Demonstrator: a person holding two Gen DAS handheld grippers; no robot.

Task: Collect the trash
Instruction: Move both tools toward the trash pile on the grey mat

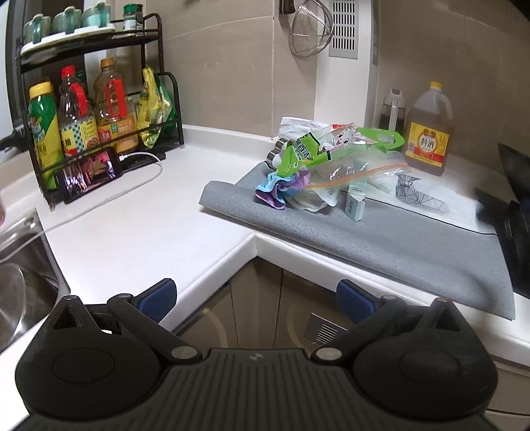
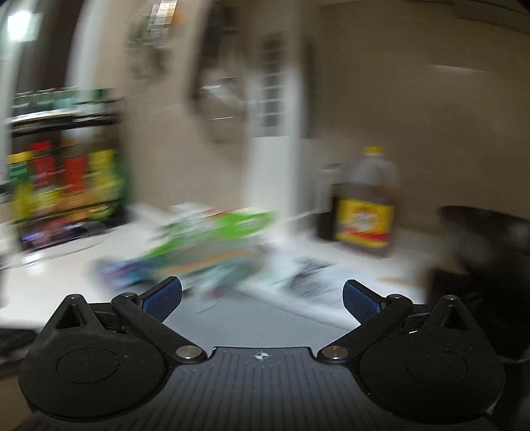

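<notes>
A heap of trash lies on a grey mat (image 1: 381,242) on the white counter: a green printed wrapper (image 1: 318,149), a clear zip bag (image 1: 351,172), a crumpled blue and purple wrapper (image 1: 281,189) and a small pale carton (image 1: 355,205). My left gripper (image 1: 256,300) stands open in front of the counter's inner corner, well short of the heap, nothing between its fingers. The right wrist view is smeared by motion blur. In it my right gripper (image 2: 261,298) is open and empty, with the green wrapper (image 2: 215,235) just beyond its fingertips.
A black rack (image 1: 92,126) of sauce bottles stands at the back left, a phone (image 1: 89,172) on a white cable leaning against it. A steel sink (image 1: 23,281) lies at the left edge. A big cooking-wine jug (image 1: 429,132) and a dark stove (image 1: 516,225) stand at right. A strainer (image 1: 311,31) hangs on the wall.
</notes>
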